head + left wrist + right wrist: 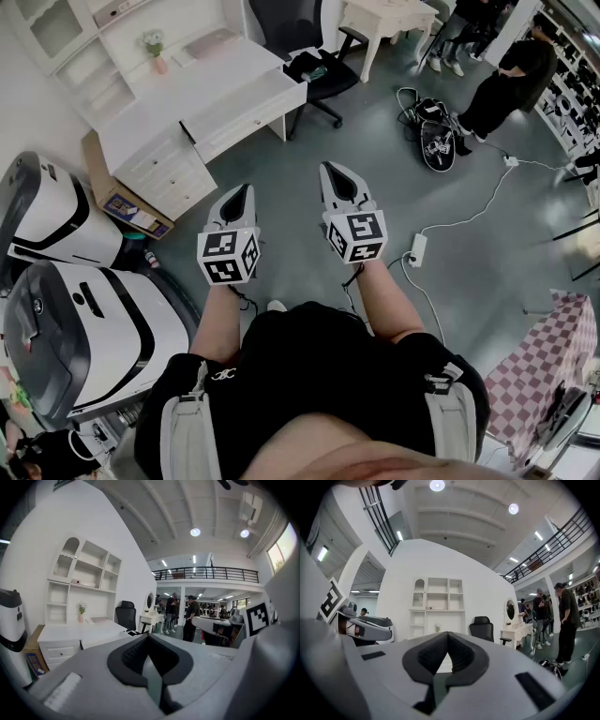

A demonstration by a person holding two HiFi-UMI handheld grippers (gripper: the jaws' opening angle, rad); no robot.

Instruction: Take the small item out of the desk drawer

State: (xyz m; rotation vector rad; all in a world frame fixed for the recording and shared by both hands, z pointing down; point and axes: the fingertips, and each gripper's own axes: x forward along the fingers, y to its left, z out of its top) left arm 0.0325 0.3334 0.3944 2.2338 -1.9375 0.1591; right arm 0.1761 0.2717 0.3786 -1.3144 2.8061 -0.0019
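A white desk (pixel 178 94) with a shelf unit stands at the upper left of the head view. Its wide drawer (pixel 246 114) under the desktop juts a little from the front, and its inside is hidden. No small item shows anywhere. My left gripper (pixel 246 190) hangs over the grey floor short of the desk, shut and empty. My right gripper (pixel 328 169) is beside it, also shut with nothing held. The left gripper view shows the closed left gripper (pixel 149 637) with the desk (pixel 79 632) beyond on the left. The right gripper (pixel 447 634) points at the shelf unit (pixel 438 597).
A black office chair (pixel 314 56) stands right of the desk. An open cardboard box (pixel 122 197) sits by the side drawers, with white machines (pixel 66 309) at the left. A power strip (pixel 417 248), a black bag (pixel 436 141) and people (pixel 506 84) are to the right.
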